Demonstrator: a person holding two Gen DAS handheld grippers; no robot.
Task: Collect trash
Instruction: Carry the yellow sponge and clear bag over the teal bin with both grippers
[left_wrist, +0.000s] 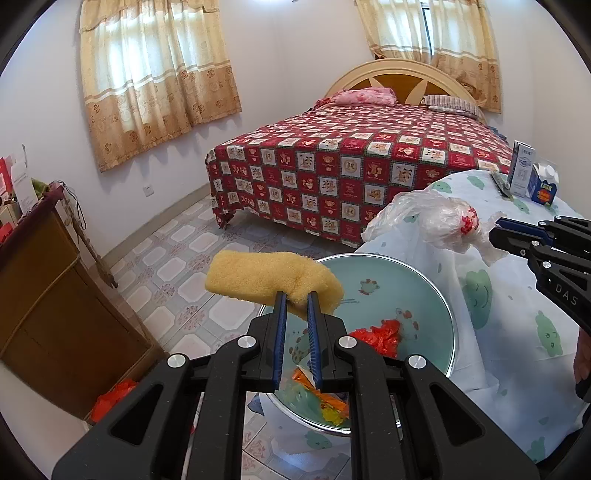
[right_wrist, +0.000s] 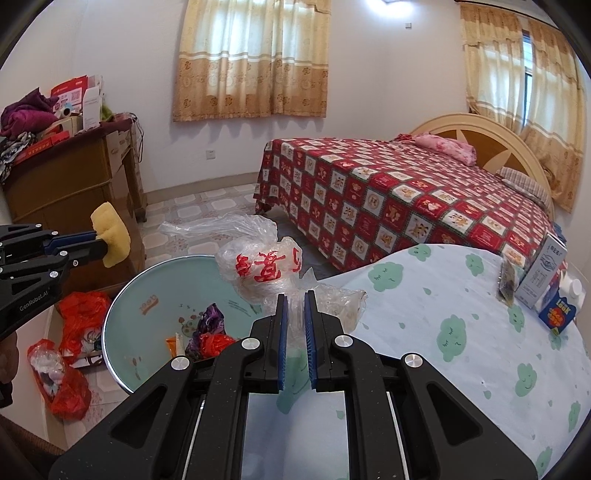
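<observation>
sponge (left_wrist: 273, 282) — pinched between left tool (left_wrist: 296, 299) tips

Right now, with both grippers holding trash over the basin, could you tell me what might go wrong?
1. The left gripper pinches the yellow sponge near one end only; most of it overhangs toward the basin's rim, so it may fall to the floor.
2. The right gripper grips only a thin fold of the clear plastic bag, which could slip.
3. The bag may drag the frog-print cloth.
</observation>
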